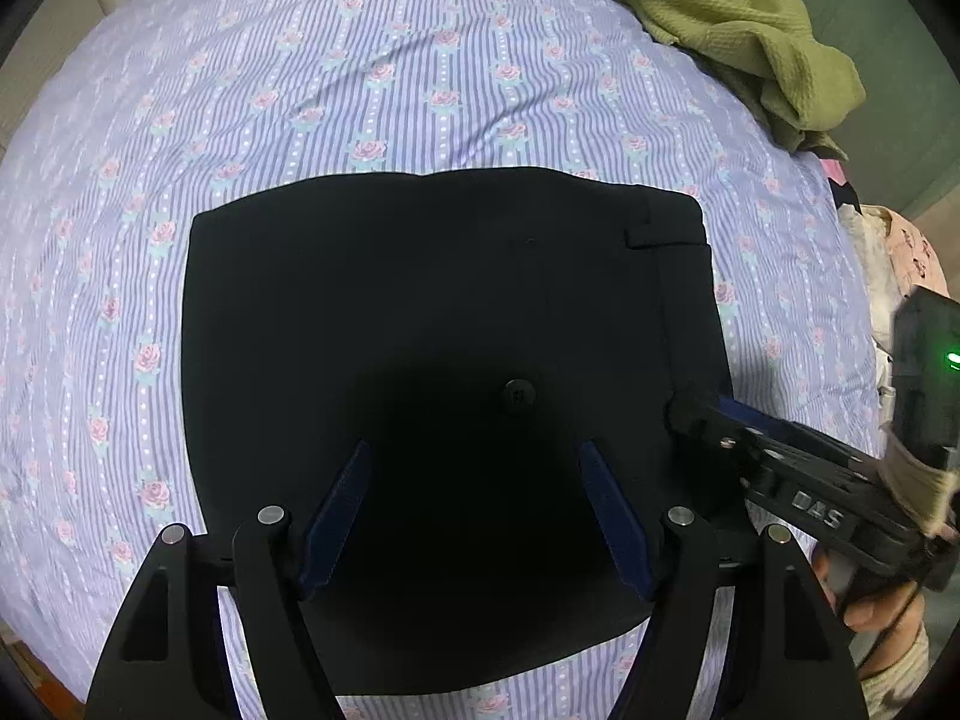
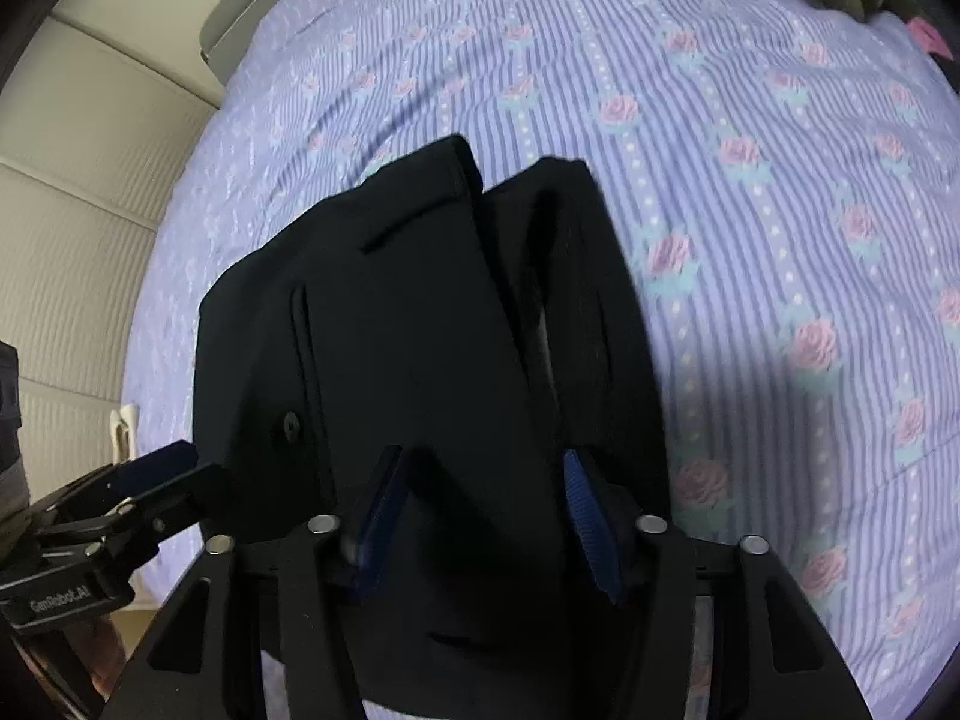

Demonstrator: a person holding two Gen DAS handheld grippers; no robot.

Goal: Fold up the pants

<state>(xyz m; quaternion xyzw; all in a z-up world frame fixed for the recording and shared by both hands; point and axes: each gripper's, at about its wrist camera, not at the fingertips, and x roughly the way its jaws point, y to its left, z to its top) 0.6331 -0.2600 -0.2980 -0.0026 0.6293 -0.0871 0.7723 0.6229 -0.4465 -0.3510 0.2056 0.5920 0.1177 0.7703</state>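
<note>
The black pants (image 1: 432, 312) lie folded into a compact rectangle on the bed, a button (image 1: 519, 394) facing up and the waistband with a belt loop (image 1: 645, 236) at the right. My left gripper (image 1: 474, 510) hovers over the near part of the pants, jaws open and empty. My right gripper (image 1: 690, 414) comes in from the right at the pants' right edge. In the right wrist view the pants (image 2: 420, 330) fill the middle, and my right gripper (image 2: 480, 516) stands open over them. The left gripper (image 2: 180, 474) shows at the lower left.
The bed has a lilac striped sheet with pink roses (image 1: 420, 78). An olive green garment (image 1: 732, 18) lies crumpled at the far right, with pink and white clothes (image 1: 900, 252) beside it. A cream wall (image 2: 72, 228) is at the bed's left side.
</note>
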